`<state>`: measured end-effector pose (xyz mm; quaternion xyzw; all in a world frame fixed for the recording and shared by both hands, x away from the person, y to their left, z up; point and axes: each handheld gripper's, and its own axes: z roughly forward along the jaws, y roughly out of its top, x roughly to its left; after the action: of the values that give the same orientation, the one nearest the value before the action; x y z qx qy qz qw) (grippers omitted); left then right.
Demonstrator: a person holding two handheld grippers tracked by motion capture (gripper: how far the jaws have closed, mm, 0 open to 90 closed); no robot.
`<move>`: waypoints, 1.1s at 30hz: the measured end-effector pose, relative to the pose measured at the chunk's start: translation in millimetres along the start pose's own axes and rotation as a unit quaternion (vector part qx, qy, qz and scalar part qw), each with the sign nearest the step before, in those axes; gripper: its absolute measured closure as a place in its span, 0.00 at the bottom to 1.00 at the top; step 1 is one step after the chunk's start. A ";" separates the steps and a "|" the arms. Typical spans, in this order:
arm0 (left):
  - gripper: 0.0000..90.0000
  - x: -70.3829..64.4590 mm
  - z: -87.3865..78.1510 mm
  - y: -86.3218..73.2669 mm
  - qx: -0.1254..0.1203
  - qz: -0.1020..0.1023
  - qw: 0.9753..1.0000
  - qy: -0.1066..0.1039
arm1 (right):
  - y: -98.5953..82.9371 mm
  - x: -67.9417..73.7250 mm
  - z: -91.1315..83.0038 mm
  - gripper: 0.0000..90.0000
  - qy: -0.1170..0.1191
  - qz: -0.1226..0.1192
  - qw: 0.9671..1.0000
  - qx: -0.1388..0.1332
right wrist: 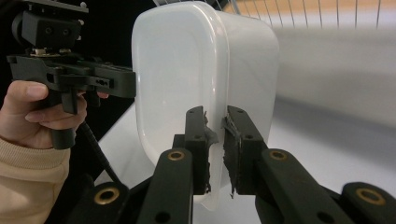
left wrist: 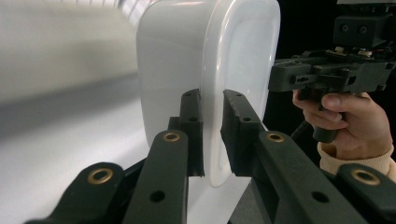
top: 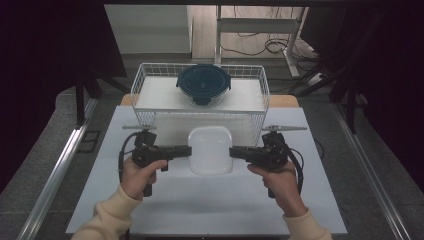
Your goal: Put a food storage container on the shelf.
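The left gripper [top: 184, 150] is held in the person's left hand [top: 137, 175] at the left side of the white table [top: 120, 200]. Its jaws are pinched on the left rim of the white plastic container [top: 210, 150], as seen in the left gripper view, where the rim of the container [left wrist: 219, 93] passes between the two black jaws of the left gripper [left wrist: 212, 135].

The container is located at the table's centre, between both grippers, just in front of the white wire basket [top: 142, 85]. A round dark-lidded container [top: 203, 84] is seated inside the basket.

The right gripper [top: 236, 152] is held in the right hand [top: 280, 182]. In the right gripper view, its jaws [right wrist: 215, 149] are pressed on the opposite rim of the container [right wrist: 187, 79].
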<state>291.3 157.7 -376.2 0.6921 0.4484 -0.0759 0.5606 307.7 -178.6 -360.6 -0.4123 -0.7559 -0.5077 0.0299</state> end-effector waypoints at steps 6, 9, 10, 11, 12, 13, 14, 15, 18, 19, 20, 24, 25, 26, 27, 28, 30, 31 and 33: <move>0.88 -23.6 -23.0 43.6 -0.024 0.031 0.999 0.009 | 47.5 25.7 -15.5 0.88 -0.001 -0.031 0.999 -0.024; 0.88 -29.1 -30.1 62.7 -0.030 0.039 0.999 0.012 | 68.2 33.3 -20.0 0.88 0.000 -0.040 0.999 -0.032; 0.88 -30.9 -32.2 68.6 -0.033 0.043 0.998 0.015 | 74.6 35.5 -21.0 0.88 0.000 -0.043 0.998 -0.035; 0.88 -32.9 -34.3 74.4 -0.035 0.045 0.998 0.017 | 81.1 37.6 -22.1 0.88 0.000 -0.045 0.998 -0.036; 0.88 -34.5 -36.3 80.3 -0.038 0.048 0.998 0.018 | 87.5 39.5 -23.5 0.88 -0.001 -0.049 0.998 -0.036; 0.88 -35.8 -38.0 86.3 -0.041 0.050 0.998 0.019 | 93.8 41.2 -24.5 0.88 -0.002 -0.052 0.998 -0.037; 0.88 -36.7 -39.6 92.2 -0.042 0.049 0.998 0.019 | 100.1 42.6 -25.4 0.89 -0.001 -0.054 0.998 -0.038; 0.88 -37.1 -41.1 98.5 -0.041 0.047 0.998 0.016 | 106.2 43.8 -26.1 0.89 0.002 -0.055 0.998 -0.041; 0.88 -36.7 -45.0 117.1 -0.041 0.045 0.998 0.011 | 123.9 46.7 -28.4 0.89 0.007 -0.058 0.997 -0.045; 0.88 -36.9 -45.4 122.6 -0.040 0.046 0.998 0.014 | 129.5 47.8 -28.7 0.88 0.007 -0.059 0.997 -0.047; 0.88 -36.7 -45.5 127.9 -0.043 0.049 0.998 0.016 | 134.9 49.0 -29.0 0.88 0.004 -0.062 0.997 -0.047; 0.87 -33.4 -45.8 147.7 -0.045 0.044 0.998 0.020 | 158.1 48.6 -26.7 0.89 -0.004 -0.065 0.997 -0.046; 0.87 -31.1 -45.8 152.9 -0.044 0.042 0.998 0.019 | 162.3 47.3 -25.6 0.89 -0.002 -0.062 0.997 -0.045; 0.87 -28.1 -45.4 158.4 -0.042 0.037 0.998 0.018 | 167.8 45.6 -23.9 0.89 0.000 -0.058 0.997 -0.043; 0.87 -24.5 -44.4 164.1 -0.043 0.030 0.999 0.016 | 173.3 43.3 -22.0 0.89 0.000 -0.057 0.998 -0.041; 0.87 -20.8 -43.4 169.9 -0.040 0.023 0.999 0.013 | 178.8 41.0 -19.9 0.89 0.001 -0.052 0.998 -0.039; 0.87 -9.3 -40.2 183.3 -0.036 0.006 0.999 0.006 | 189.4 35.2 -15.1 0.88 0.003 -0.045 0.998 -0.036; 0.87 -7.1 -39.1 185.4 -0.037 0.002 0.999 0.006 | 196.3 29.9 -11.0 0.89 0.007 -0.036 0.999 -0.035; 0.87 2.0 -35.3 192.5 -0.033 -0.008 0.999 0.002 | 202.1 25.1 -7.3 0.89 0.009 -0.028 0.999 -0.034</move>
<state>414.3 194.5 -228.4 0.6696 0.4572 -0.0636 0.5819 420.5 -140.3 -195.3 -0.3871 -0.7494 -0.5370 0.0081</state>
